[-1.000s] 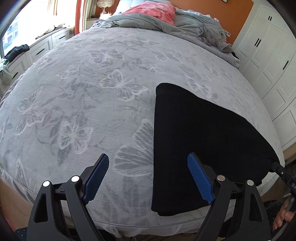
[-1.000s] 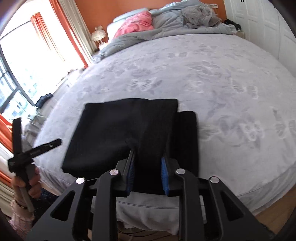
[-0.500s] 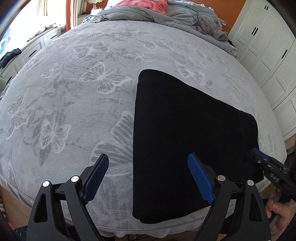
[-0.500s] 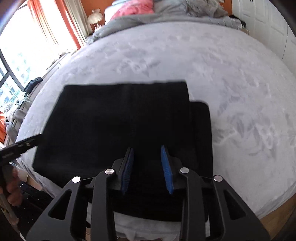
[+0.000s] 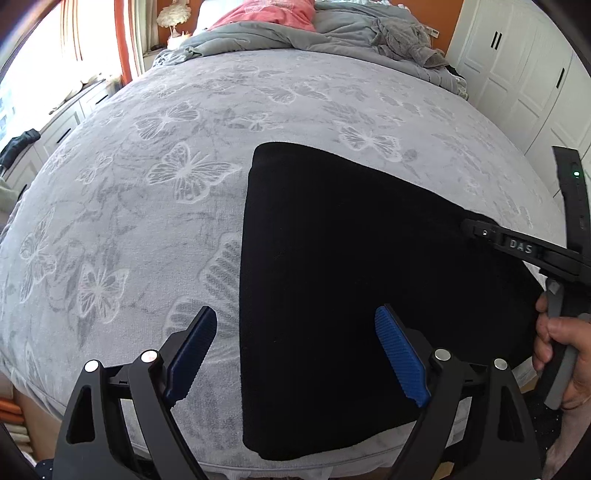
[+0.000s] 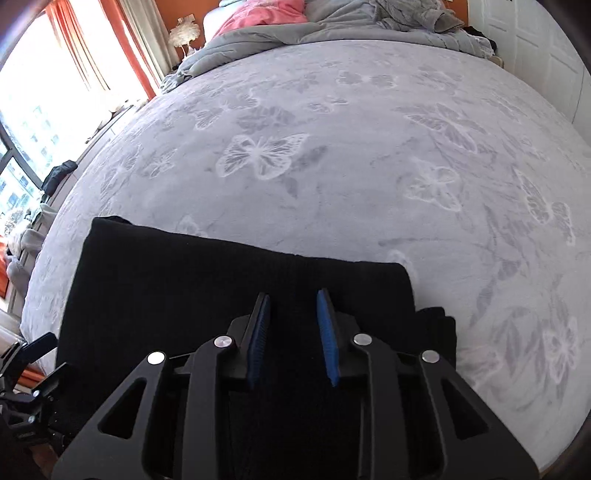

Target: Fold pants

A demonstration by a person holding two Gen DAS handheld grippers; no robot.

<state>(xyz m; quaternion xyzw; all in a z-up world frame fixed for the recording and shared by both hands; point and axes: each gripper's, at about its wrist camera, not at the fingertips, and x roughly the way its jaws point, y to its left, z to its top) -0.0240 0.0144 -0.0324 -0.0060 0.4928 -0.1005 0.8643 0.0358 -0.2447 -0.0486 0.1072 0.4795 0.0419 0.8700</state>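
The black pants lie folded into a flat rectangle at the near edge of the grey butterfly bedspread. My left gripper is wide open above the pants' left edge, holding nothing. In the right wrist view the pants fill the lower left, with a lower layer sticking out at the right. My right gripper hovers over the pants with a narrow gap between its blue pads; whether cloth is pinched I cannot tell. It also shows in the left wrist view over the pants' right edge.
A crumpled grey duvet and a pink pillow lie at the head of the bed. White wardrobe doors stand to the right. White drawers stand under the window at the left.
The right gripper carried the pants' fold leftward and down, flattening it; its pads have spread slightly. The left gripper stayed open, and its view shifted over the pants.
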